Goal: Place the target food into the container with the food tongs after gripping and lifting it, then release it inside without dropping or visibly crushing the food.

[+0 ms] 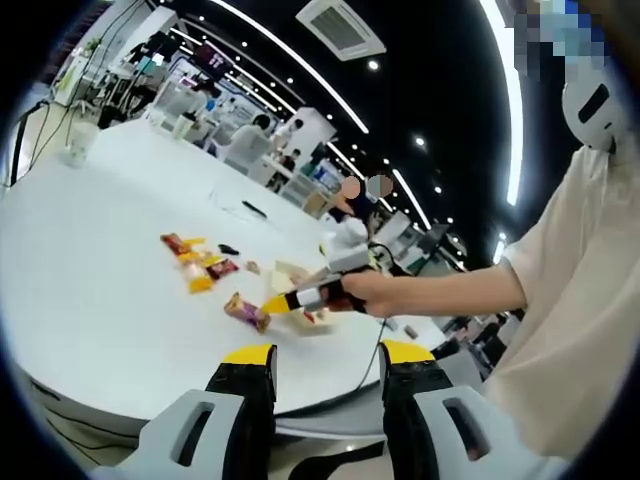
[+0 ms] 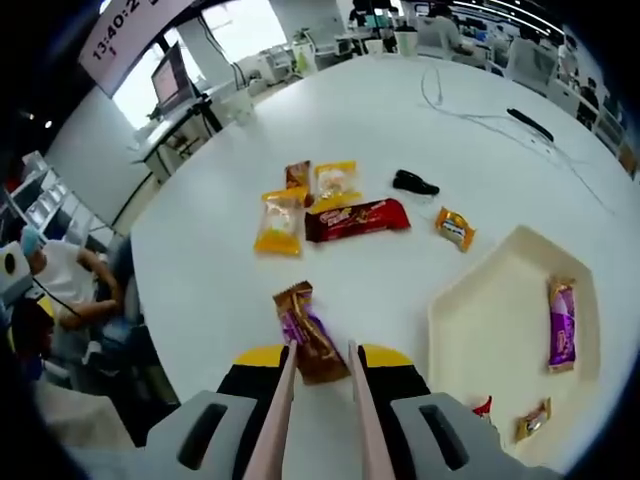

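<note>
Right gripper view: right hand-held gripper (image 2: pixel 318 385) squeezes tongs (image 2: pixel 320 420), apparently around brown snack packet (image 2: pixel 308 345) | left hand-held gripper (image 1: pixel 325 365) open, empty

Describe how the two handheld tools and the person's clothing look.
The left tool has black jaws with yellow tips on light grey housings. The right tool is built the same, with pinkish tongs running between its jaws. In the left gripper view it shows a yellow tip and a black-and-white body. The person wears a cream short sleeve.

Left gripper (image 1: pixel 325 375): grey body, black jaws, yellow tips. Person's cream short sleeve (image 1: pixel 580 290), right of frame.
</note>
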`<state>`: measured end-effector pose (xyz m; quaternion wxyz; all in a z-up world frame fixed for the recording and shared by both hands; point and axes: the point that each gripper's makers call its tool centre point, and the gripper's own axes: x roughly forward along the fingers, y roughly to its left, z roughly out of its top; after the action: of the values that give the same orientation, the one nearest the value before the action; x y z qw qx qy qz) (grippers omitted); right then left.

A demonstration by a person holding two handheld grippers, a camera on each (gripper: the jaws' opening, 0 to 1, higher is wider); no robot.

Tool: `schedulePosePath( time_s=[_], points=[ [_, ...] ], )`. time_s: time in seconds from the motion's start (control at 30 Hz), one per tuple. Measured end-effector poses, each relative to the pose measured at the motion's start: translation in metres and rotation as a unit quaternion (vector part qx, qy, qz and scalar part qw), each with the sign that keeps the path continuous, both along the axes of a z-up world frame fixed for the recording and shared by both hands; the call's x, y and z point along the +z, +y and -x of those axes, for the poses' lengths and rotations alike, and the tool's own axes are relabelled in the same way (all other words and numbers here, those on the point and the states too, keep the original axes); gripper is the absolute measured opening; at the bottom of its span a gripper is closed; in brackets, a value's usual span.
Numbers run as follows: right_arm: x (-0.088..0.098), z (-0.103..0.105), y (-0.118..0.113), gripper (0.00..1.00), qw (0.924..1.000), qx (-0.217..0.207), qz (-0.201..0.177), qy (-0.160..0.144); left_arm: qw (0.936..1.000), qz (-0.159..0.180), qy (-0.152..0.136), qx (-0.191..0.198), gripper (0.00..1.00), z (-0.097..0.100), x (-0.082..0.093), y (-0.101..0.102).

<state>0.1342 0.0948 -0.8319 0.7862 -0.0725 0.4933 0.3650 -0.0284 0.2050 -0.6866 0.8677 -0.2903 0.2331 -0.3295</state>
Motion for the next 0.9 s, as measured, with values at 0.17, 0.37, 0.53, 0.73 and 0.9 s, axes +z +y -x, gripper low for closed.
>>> schedulePosePath(
  time_s=[0.17,0.37,0.53,0.73,0.9],
  points=[
    [0.010,0.002,0.007,0.27,0.9994,0.028,-0.003,-0.018,1.0000,0.001,-0.002,0.003,0.40,-0.001,0.000,0.003],
    [0.012,0.004,0.015,0.27,0.9942,0.094,0.029,-0.043,1.0000,0.001,-0.002,0.006,0.40,0.000,-0.001,0.005],
    [0.009,0.004,0.021,0.27,0.9917,0.112,0.038,-0.049,1.0000,0.001,0.000,0.008,0.40,0.001,-0.001,0.006],
    [0.006,0.001,0.029,0.27,0.9906,0.122,0.039,-0.050,0.9999,0.001,0.002,0.010,0.40,0.001,-0.002,0.007],
    [-0.001,0.000,0.030,0.27,0.9891,0.130,0.048,-0.049,0.9999,0.000,0.003,0.010,0.40,0.001,-0.003,0.007]
  ],
)
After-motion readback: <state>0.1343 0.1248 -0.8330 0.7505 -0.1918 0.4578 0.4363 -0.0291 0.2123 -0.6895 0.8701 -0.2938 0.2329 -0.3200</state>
